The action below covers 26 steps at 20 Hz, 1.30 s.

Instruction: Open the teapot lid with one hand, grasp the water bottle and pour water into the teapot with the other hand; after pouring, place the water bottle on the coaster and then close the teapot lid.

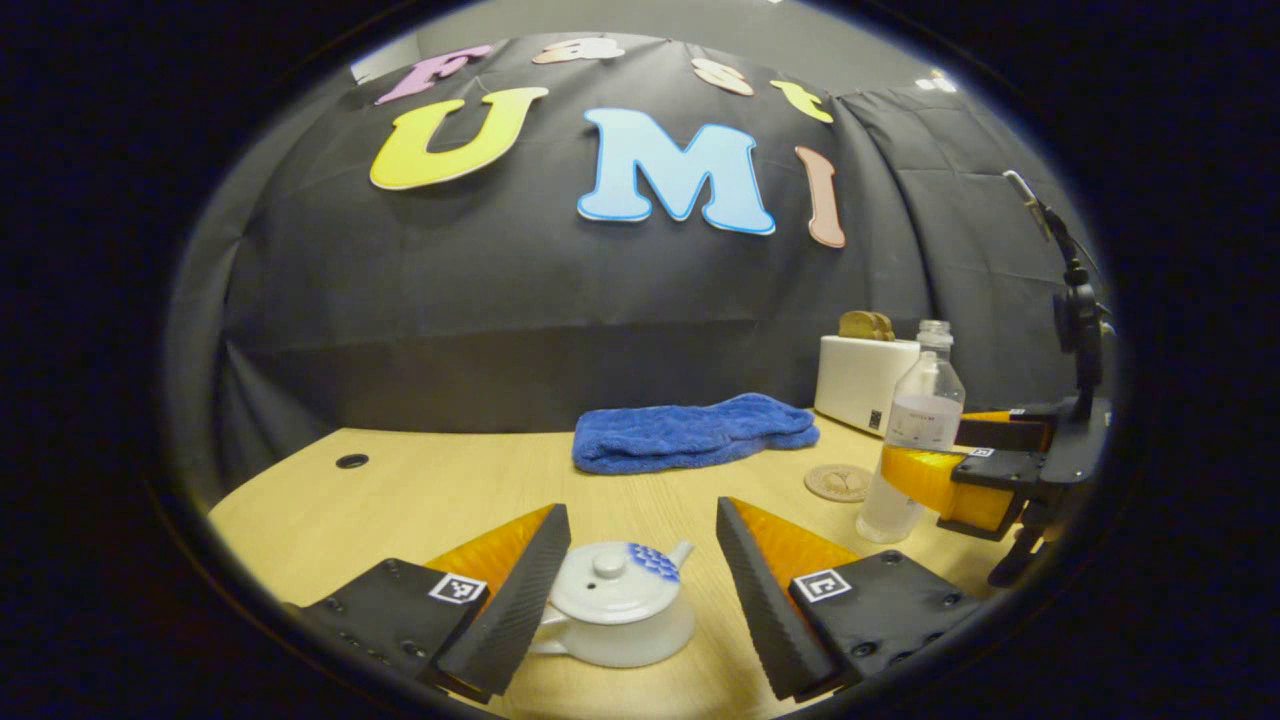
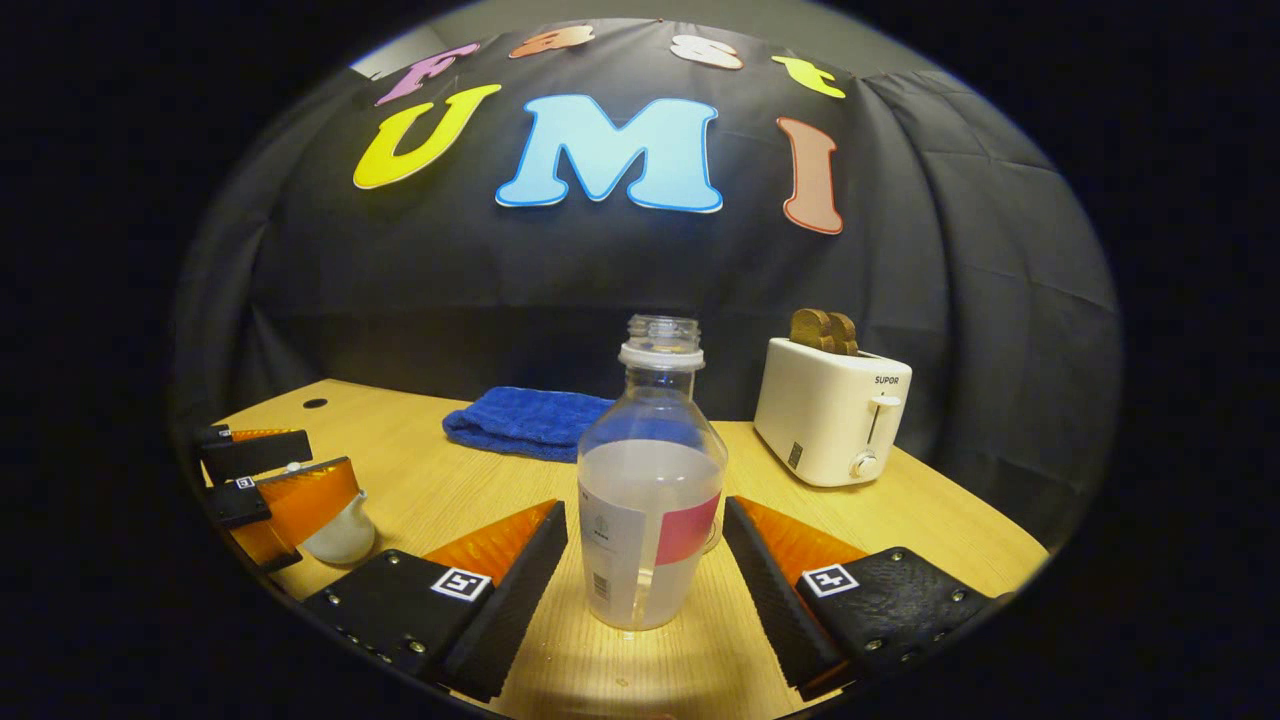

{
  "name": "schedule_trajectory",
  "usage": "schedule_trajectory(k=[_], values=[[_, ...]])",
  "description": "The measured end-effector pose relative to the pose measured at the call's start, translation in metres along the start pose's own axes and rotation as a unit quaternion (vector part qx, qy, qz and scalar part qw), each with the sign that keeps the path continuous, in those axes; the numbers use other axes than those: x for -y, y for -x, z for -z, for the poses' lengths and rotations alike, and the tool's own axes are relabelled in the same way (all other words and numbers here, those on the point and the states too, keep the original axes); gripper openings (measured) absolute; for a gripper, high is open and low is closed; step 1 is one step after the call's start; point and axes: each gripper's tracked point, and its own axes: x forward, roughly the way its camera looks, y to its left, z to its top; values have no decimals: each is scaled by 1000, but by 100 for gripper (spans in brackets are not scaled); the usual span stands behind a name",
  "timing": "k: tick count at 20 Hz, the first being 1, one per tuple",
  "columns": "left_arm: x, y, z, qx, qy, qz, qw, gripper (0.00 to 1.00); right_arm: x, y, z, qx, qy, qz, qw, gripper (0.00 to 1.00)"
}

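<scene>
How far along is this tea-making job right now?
Barely begun. Nothing looks done yet: the lid sits on the teapot, and the water bottle stands on the table, uncapped, holding water. In hand: the left gripper is open around the teapot, the right gripper open around the bottle. Left: lifting the lid, pouring, setting the bottle on the coaster, closing the lid.

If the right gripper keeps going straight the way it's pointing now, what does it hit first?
Most likely the water bottle, standing uncapped on the table between the open jaws of the right gripper, directly ahead.
</scene>
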Motion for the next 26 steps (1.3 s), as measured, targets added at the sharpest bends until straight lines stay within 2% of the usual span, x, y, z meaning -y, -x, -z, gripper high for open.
schedule_trajectory(k=[4, 8, 11, 17, 19, 20, 22, 23, 24, 26], values=[[-4, 4, -3, 9, 8, 0, 1000, 96, -5, -4, 8, -6, 8, -4, 1000, 97], [-7, 4, -4, 9, 5, -5, 1000, 75, -5, -7, 13, -14, -2, -6, 1000, 97], [-6, 5, -1, 2, 1, -8, 1000, 68, -2, -10, 20, -30, -17, -6, 999, 95], [-5, 6, 0, -8, -11, -17, 1000, 68, -4, -12, 23, -40, -43, -21, 998, 94], [-10, 4, 1, -8, -16, -27, 999, 68, -4, -13, 22, -40, -44, -23, 998, 88], [-13, 6, -1, -7, -15, -33, 999, 69, -4, -12, 22, -39, -44, -23, 998, 89], [-10, 7, -1, -7, -15, -34, 999, 39, -4, -13, 23, -40, -44, -23, 998, 88], [-11, 8, -1, -7, -15, -37, 999, 44, -4, -13, 23, -41, -45, -22, 998, 78], [-17, 10, -5, -5, -16, -47, 999, 39, -5, -13, 23, -42, -45, -22, 998, 78], [-14, 5, -3, -2, -9, -41, 999, 21, -4, -13, 24, -44, -47, -21, 998, 78]])
